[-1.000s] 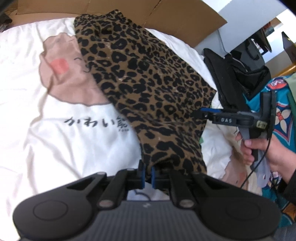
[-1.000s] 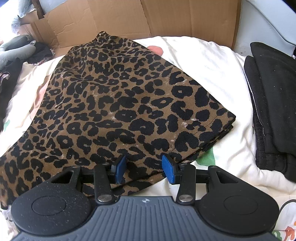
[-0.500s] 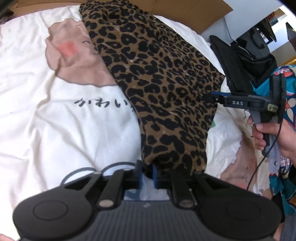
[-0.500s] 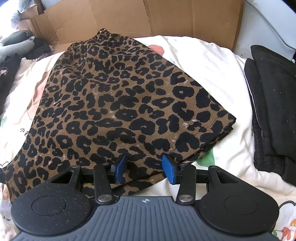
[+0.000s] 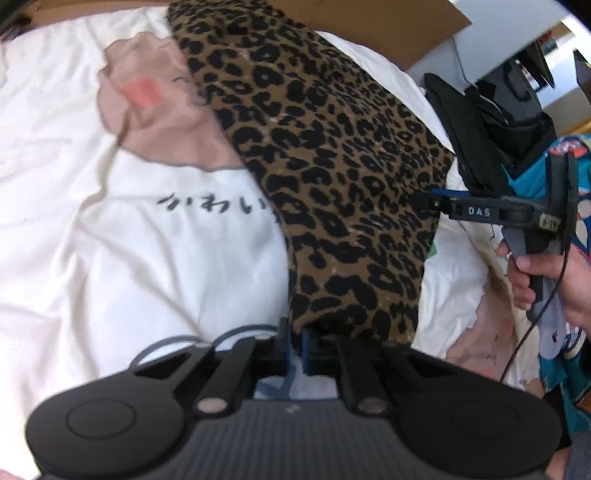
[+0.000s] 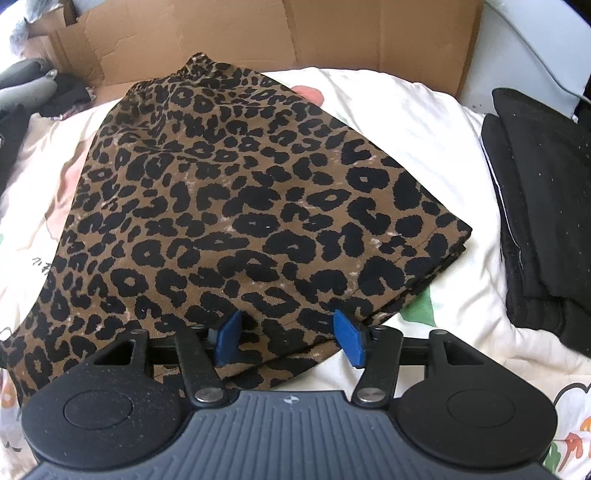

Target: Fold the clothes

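On white printed bedsheet (image 5: 92, 258): leopard-print garment (image 6: 240, 221), doubled, layered edge at 4 o'clock in right wrist view. Left gripper (image 5: 294, 345): pads pressed together, pinching near hem corner. Right gripper (image 6: 290, 338): pads spread, straddling near edge, no grip. Judgement: hold pinched corner taut and level; align edges before laying down. Black clothes stack (image 6: 543, 221) at 3 o'clock; cardboard (image 6: 295, 33) at 12.

"DAS" stands on the right hand-held gripper (image 5: 424, 201); Japanese "かわい" on the white bedding (image 5: 110, 258).
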The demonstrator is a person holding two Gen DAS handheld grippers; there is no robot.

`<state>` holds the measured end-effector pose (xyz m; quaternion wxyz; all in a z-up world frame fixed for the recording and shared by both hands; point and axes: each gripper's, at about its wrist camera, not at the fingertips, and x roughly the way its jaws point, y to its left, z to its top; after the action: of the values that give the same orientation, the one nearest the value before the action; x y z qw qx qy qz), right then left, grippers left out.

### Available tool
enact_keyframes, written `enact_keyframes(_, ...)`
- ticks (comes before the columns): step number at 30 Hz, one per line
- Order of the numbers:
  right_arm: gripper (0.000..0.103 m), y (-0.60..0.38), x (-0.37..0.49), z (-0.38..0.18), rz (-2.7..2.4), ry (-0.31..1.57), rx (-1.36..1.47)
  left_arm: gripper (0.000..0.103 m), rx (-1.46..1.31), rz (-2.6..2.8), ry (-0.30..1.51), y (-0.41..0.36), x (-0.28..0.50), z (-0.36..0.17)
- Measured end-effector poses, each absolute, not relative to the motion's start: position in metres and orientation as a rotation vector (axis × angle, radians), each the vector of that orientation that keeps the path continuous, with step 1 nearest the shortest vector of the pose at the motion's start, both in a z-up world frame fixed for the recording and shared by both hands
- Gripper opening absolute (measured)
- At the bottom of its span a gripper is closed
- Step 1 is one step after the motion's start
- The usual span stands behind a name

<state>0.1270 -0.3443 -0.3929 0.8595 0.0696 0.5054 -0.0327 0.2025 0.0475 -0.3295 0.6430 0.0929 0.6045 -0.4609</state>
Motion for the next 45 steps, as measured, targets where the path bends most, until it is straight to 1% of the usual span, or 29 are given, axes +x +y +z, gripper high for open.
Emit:
enact_keyframes(5, 0.062, -0.348, 0.123, -0.392, -0.061, 1.049, 0.154, 0.0, 0.259, -1.032, 1.38, 0.054, 0.2, -0.327)
enact_keyframes(8, 0.062, -0.348, 0.121, -0.389, -0.063, 1.047, 0.16, 0.0, 0.302, -0.991, 1.395, 0.06, 0.202, -0.324)
enact_keyframes(11, 0.061, -0.345, 0.119, -0.383, -0.056, 1.035, 0.141, 0.001, 0.283, -0.967, 1.409, 0.067, 0.207, -0.314)
enact_keyframes(12, 0.061, -0.342, 0.118, -0.379, -0.052, 1.024, 0.128, 0.003, 0.268, -0.95, 1.414, 0.068, 0.209, -0.309)
enact_keyframes(14, 0.06, -0.336, 0.116, -0.372, -0.043, 1.001, 0.101, 0.016, 0.228, -0.91, 1.428, 0.068, 0.213, -0.303)
enact_keyframes(17, 0.06, -0.326, 0.115, -0.358, 0.001, 0.96, 0.078, 0.018, 0.153, -0.892, 1.448, 0.065, 0.214, -0.296)
enact_keyframes(18, 0.06, -0.322, 0.114, -0.354, 0.023, 0.947, 0.071, 0.02, 0.136, -0.891, 1.458, 0.062, 0.212, -0.295)
enact_keyframes(19, 0.06, -0.318, 0.114, -0.351, 0.048, 0.943, 0.07, 0.026, 0.12, -0.89, 1.467, 0.06, 0.211, -0.295)
enact_keyframes(20, 0.06, -0.312, 0.114, -0.349, 0.077, 0.941, 0.069, 0.029, 0.103, -0.889, 1.476, 0.057, 0.209, -0.295)
enact_keyframes(22, 0.06, -0.302, 0.112, -0.347, 0.12, 0.943, 0.065, 0.029, 0.053, -0.881, 1.509, 0.053, 0.208, -0.299)
enact_keyframes(24, 0.06, -0.293, 0.11, -0.348, 0.154, 0.955, 0.064, 0.032, 0.013, -0.871, 1.533, 0.05, 0.205, -0.304)
enact_keyframes(26, 0.06, -0.289, 0.109, -0.354, 0.17, 0.977, 0.074, 0.048, -0.013, -0.86, 1.54, 0.048, 0.203, -0.309)
enact_keyframes(27, 0.06, -0.287, 0.108, -0.356, 0.179, 0.988, 0.081, 0.05, -0.018, -0.849, 1.54, 0.046, 0.202, -0.312)
enact_keyframes(33, 0.059, -0.284, 0.1, -0.361, 0.2, 1.019, 0.119, 0.05, -0.116, -0.814, 1.577, 0.046, 0.198, -0.329)
enact_keyframes(40, 0.056, -0.268, 0.095, -0.366, 0.271, 1.058, 0.113, 0.05, -0.265, -0.768, 1.601, 0.053, 0.197, -0.34)
enact_keyframes(42, 0.053, -0.265, 0.093, -0.367, 0.287, 1.074, 0.149, 0.05, -0.277, -0.76, 1.594, 0.054, 0.198, -0.343)
enact_keyframes(43, 0.049, -0.262, 0.091, -0.368, 0.296, 1.079, 0.158, 0.05, -0.277, -0.759, 1.592, 0.054, 0.199, -0.344)
enact_keyframes(45, 0.044, -0.255, 0.089, -0.369, 0.318, 1.086, 0.153, 0.05, -0.283, -0.759, 1.589, 0.054, 0.201, -0.346)
